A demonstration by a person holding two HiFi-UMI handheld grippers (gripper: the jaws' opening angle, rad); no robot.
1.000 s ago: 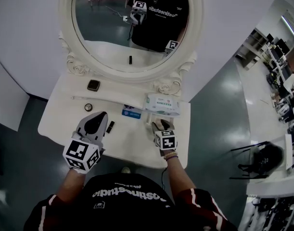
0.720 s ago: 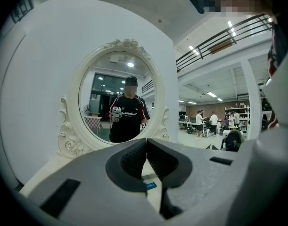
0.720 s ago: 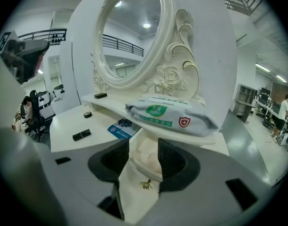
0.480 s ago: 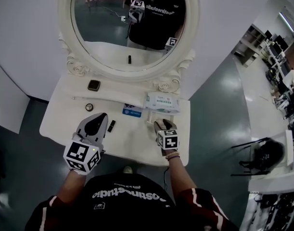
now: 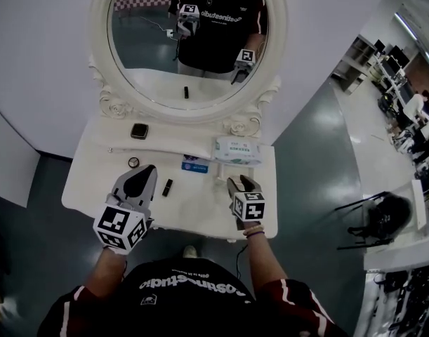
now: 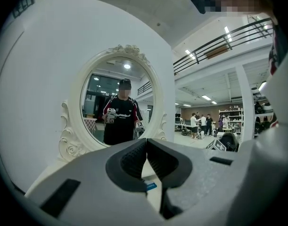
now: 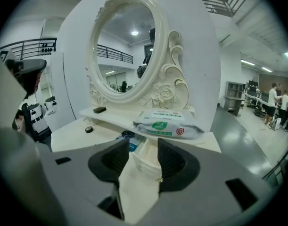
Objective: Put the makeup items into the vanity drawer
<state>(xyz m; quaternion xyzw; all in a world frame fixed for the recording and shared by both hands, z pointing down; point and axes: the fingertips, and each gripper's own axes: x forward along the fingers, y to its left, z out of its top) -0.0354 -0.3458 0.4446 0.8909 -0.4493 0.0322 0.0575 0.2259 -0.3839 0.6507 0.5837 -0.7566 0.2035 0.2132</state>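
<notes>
On the white vanity top (image 5: 95, 181) lie a black compact (image 5: 139, 130), a small round pot (image 5: 133, 162), a thin white stick (image 5: 151, 151), a blue card (image 5: 194, 164) and a black lipstick (image 5: 168, 187). My left gripper (image 5: 142, 177) hovers just left of the lipstick; its jaws (image 6: 146, 147) meet with nothing between them. My right gripper (image 5: 237, 183) is at the front right. A white item (image 7: 141, 166) with a small gold detail fills the gap between its pads (image 7: 143, 149), and its other end shows left of the fingers (image 5: 220, 180).
A pack of wipes (image 5: 237, 150) lies at the back right, straight ahead of the right gripper (image 7: 165, 125). The oval mirror (image 5: 186, 41) with its carved frame stands behind the shelf. The table's front edge is close under both grippers; grey floor lies to the right.
The head view has shifted slightly. Both grippers stay in the same places over the table's front, and the items have not moved.
</notes>
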